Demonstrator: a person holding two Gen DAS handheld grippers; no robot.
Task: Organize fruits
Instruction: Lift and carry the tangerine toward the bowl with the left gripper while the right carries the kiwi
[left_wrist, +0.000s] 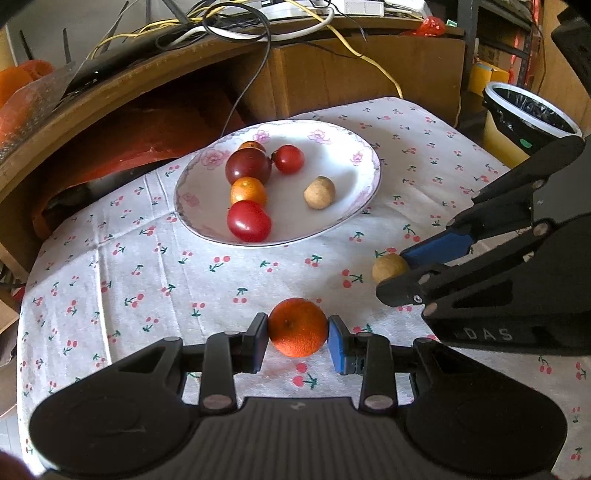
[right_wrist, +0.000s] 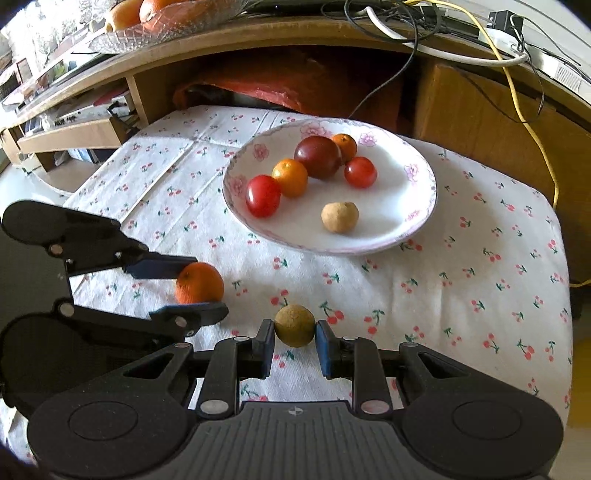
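- Left claw (left_wrist: 297, 338) closed on an orange (left_wrist: 297, 327), one pad pressed to each side, just above the cherry-print cloth (left_wrist: 147, 280) covering the bench.
- Right claw (right_wrist: 294, 336) clamped around a small tan round fruit (right_wrist: 294, 325), likewise pinched from both sides, low over the cloth.
- Seen from the left wrist, right claw (left_wrist: 397, 275) reached in from the right edge, tan fruit (left_wrist: 388, 267) between its fingers; from the right wrist, left claw (right_wrist: 201, 288) came in from the left with the orange (right_wrist: 199, 282).
- Both held fruits near each other, in front of a white floral plate (right_wrist: 413, 221), apart from it.
- On the plate: two red tomatoes (right_wrist: 263, 195) (right_wrist: 360, 171), a dark red-brown tomato (right_wrist: 317, 157), two small oranges (right_wrist: 290, 177) (right_wrist: 345, 147) and another tan fruit (right_wrist: 340, 217) lying apart from the cluster.
- Behind the bench, a wooden shelf (right_wrist: 258, 44) strewn with cables (left_wrist: 258, 26); a lined bin (left_wrist: 532, 114) at the far right.
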